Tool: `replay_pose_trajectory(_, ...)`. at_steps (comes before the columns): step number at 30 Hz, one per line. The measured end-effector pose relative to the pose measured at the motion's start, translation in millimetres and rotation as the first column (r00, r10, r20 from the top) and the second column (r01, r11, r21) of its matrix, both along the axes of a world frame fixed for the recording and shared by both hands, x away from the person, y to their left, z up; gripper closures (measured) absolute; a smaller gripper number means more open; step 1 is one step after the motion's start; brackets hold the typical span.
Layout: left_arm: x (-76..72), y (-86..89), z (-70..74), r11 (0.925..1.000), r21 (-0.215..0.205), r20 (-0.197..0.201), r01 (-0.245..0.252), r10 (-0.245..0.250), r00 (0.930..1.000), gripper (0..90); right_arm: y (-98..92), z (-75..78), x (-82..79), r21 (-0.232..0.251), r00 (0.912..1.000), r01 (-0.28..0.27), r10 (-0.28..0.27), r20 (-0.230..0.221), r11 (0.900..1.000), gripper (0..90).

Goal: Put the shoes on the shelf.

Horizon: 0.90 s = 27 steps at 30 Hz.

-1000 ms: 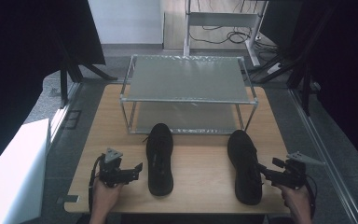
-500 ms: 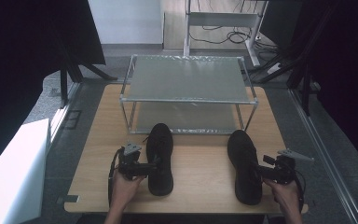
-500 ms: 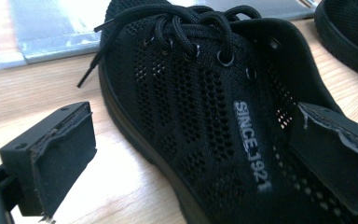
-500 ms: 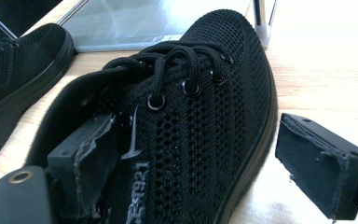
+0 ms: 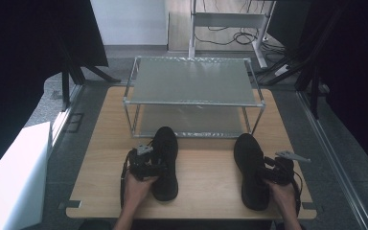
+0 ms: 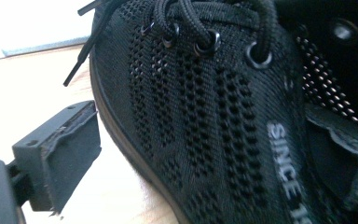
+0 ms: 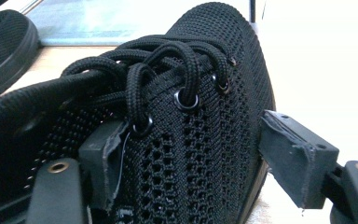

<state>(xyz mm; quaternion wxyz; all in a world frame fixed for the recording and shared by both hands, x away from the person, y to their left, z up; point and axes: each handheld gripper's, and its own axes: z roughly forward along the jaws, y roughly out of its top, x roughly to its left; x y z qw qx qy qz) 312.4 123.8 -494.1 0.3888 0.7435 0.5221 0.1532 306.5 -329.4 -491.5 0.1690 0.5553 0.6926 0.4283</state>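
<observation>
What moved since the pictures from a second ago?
Both grippers slid inward to the shoes. The left gripper now straddles the side wall of the left shoe; the right gripper straddles the side of the right shoe, its jaws just closing, outer pad still apart. Shoes, rack and table stayed put.

Wooden table (image 5: 206, 191), metal rack (image 5: 191, 88), grey floor (image 5: 52, 103)

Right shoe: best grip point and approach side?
Take the right shoe by its outer side wall beside the laces, coming in from its outer flank as the right gripper does now: one jaw inside the collar, one outside. The thin upright mesh wall fits between them; the sole lies flat.
</observation>
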Motion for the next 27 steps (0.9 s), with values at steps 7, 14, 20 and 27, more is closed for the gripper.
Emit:
replay_pose_trajectory(7, 0.0, -5.6, 0.8, 0.9972, 0.074, 0.023, -0.014, 0.012, 0.9997, 28.9, 0.7, -1.0, -1.2, -0.06, 0.999, 0.038, -0.036, 0.026, 0.998, 49.0)
replay_pose_trajectory(14, 0.6, 6.3, 1.1, 0.9978, 0.063, 0.024, -0.021, 0.019, 0.9995, 50.5, 1.0, 1.2, -3.8, -0.11, 0.9973, 0.067, -0.064, 0.036, 0.992, 66.5)
replay_pose_trajectory(20, 0.8, 19.3, 1.9, 0.9969, 0.067, 0.017, -0.043, 0.041, 0.999, 70.1, -3.1, 2.3, -4.5, -0.083, 0.9958, 0.09, -0.088, 0.024, 0.992, 71.3)
replay_pose_trajectory(27, 5.0, 41.6, -2.0, 0.9956, -0.079, -0.012, -0.05, 0.049, 0.9987, 78.7, -21.0, 1.4, -2.9, 0.072, 0.9946, 0.102, -0.101, -0.023, 0.992, 72.3)
